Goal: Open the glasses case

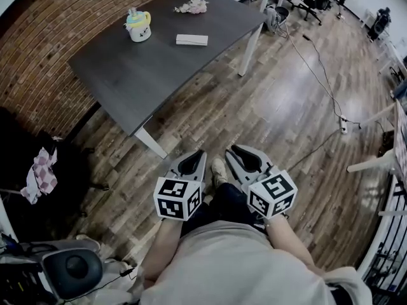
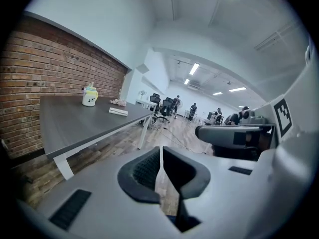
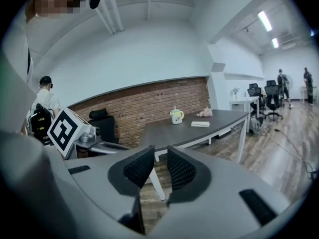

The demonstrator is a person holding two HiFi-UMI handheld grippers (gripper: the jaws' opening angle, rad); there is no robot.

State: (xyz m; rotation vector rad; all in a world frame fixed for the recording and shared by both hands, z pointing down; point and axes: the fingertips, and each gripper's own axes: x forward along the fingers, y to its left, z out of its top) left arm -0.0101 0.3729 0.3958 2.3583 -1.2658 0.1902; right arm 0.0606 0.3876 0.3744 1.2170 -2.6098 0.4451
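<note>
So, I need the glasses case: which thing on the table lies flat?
The white case, right of the mug; the mug stands upright, the pink bunch is lumpy.

Dark grey table, white legs, beside brick wall; on it a lidded mug and pink flower bunch, well apart. Checked cloth draped over black chair. Wood-plank floor.

At the bottom centre, the person is wearing a pale shirt, dark trousers and a light shoe. Just above, the left gripper and right gripper are showing grey shells and black ribbed pads. Each is carrying a cube with black-and-white square markers.
</note>
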